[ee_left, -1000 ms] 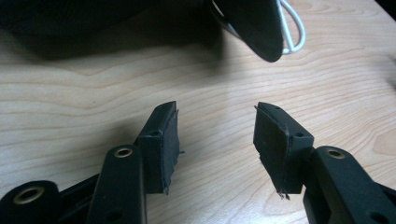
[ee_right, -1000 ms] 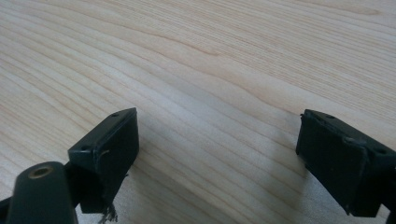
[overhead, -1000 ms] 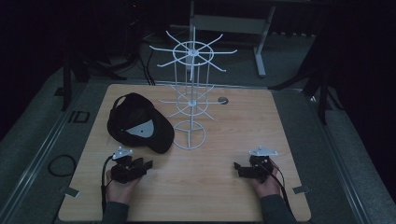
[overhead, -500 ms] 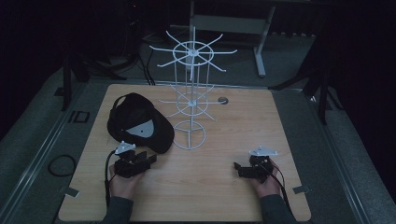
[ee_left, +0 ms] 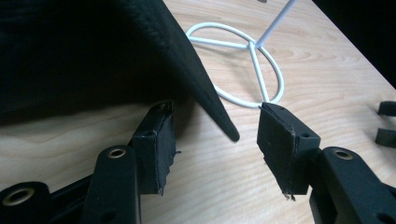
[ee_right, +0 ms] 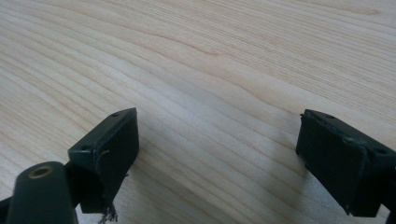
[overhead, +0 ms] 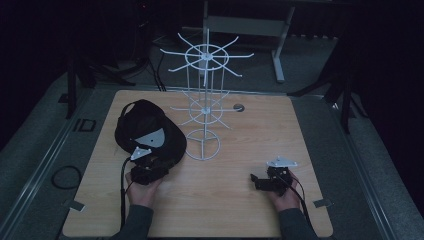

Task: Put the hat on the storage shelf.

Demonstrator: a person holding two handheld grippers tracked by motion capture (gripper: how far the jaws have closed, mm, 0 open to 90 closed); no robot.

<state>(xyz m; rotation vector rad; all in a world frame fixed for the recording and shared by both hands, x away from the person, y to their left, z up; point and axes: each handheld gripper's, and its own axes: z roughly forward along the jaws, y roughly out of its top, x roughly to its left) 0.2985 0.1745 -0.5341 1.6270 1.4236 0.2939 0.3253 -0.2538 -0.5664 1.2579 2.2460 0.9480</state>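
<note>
A black cap [overhead: 145,129] with a grey patch lies on the left of the wooden table [overhead: 260,125]. In the left gripper view its brim [ee_left: 205,93] tapers to a point between my left gripper's [ee_left: 217,114] jaws. The jaws stand apart, have just opened a little further, and neither pad touches the brim. From above, the left gripper [overhead: 159,166] sits at the cap's near edge. My right gripper [overhead: 256,181] rests low over the table at the near right. It is open, with only bare wood between its jaws [ee_right: 217,126].
A white wire display rack [overhead: 206,100] stands mid-table, and its ring base [ee_left: 243,60] is just right of the cap. A small dark grommet [overhead: 239,107] sits behind it. The right gripper's jaw tips [ee_left: 386,123] show at the right edge of the left gripper view.
My left gripper has moved forward and to the right, up to the cap's brim. The right gripper has stayed put.
</note>
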